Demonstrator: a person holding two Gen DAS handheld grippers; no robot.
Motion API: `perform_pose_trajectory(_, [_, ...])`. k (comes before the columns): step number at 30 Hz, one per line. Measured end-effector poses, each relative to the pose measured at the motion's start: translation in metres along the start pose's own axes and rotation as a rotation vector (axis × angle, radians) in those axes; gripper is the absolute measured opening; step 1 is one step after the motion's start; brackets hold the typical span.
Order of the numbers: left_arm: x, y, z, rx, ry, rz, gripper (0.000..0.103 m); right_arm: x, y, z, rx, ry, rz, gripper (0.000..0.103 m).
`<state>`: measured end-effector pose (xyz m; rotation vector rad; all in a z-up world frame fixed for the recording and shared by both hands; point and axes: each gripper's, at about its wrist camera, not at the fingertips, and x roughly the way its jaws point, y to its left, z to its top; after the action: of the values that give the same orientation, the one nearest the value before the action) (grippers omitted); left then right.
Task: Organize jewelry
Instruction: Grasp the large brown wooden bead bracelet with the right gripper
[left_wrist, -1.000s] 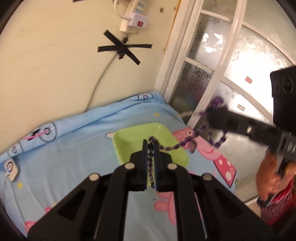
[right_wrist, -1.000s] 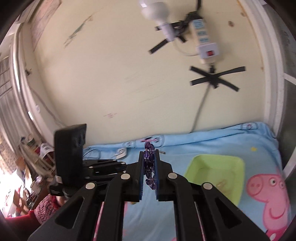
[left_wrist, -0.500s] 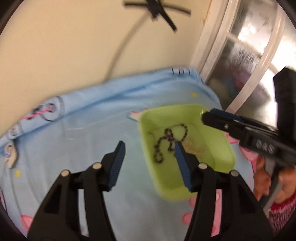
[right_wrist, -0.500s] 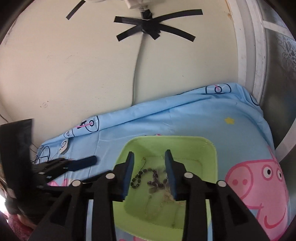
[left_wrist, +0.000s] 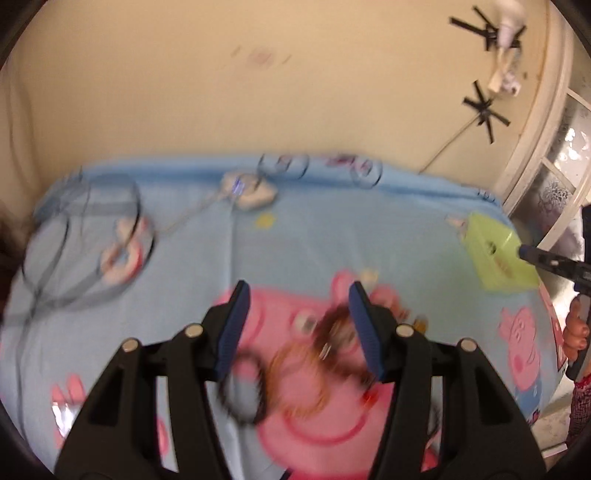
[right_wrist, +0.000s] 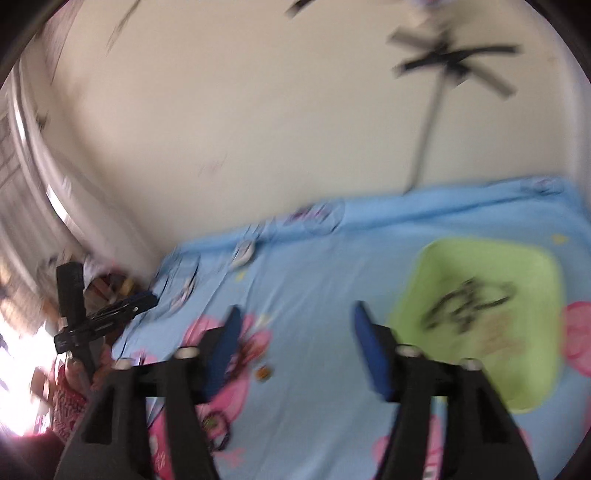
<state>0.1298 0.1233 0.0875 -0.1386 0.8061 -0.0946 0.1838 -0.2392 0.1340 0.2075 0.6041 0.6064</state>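
Observation:
The green tray (right_wrist: 532, 266) lies on the blue cartoon cloth with the dark beaded chain (right_wrist: 469, 301) in it; it also shows far right in the left wrist view (left_wrist: 495, 254). My left gripper (left_wrist: 297, 328) is open and empty over a blurred pile of jewelry: a black ring (left_wrist: 242, 387), thin orange-brown bangles (left_wrist: 295, 376) and a brownish chain (left_wrist: 338, 325). My right gripper (right_wrist: 293, 349) is open and empty, left of the tray. A small amber piece (right_wrist: 264, 373) lies on the cloth.
A white device with a cable (left_wrist: 251, 192) lies near the wall on the blue cloth (left_wrist: 303, 243). A taped cable (right_wrist: 428, 122) runs down the beige wall. A window frame (left_wrist: 535, 147) stands at the right. Both views are motion-blurred.
Both grippers opened and dropped the beaded chain into the green tray. The left gripper then swung left to the jewelry pile; the right gripper pulled back and left from the tray.

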Motion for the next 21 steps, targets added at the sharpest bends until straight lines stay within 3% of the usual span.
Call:
perform_pose_trajectory(2, [0.005,0.014,-0.023,-0.038,0.033,-0.003,0.053,0.033,0.016,-0.011,-0.030,0.080,0.011,0.004])
perform_pose_trajectory(7, [0.007,0.036,-0.055,-0.078,0.065,-0.030,0.053,0.097,0.055,-0.031,-0.091,0.216,0.048,0.004])
perform_pose_trajectory(16, [0.022,0.011,-0.057,0.037,0.063,-0.064,0.053,0.173,0.074,-0.023,-0.124,0.305,-0.019,0.004])
perform_pose_trajectory(19, [0.046,0.001,-0.059,0.069,0.119,-0.029,0.053,0.180,0.080,-0.025,-0.164,0.310,-0.040,0.000])
perform_pose_trajectory(21, [0.058,0.000,-0.061,0.072,0.136,0.000,0.053,0.165,0.087,-0.022,-0.176,0.259,-0.030,0.000])
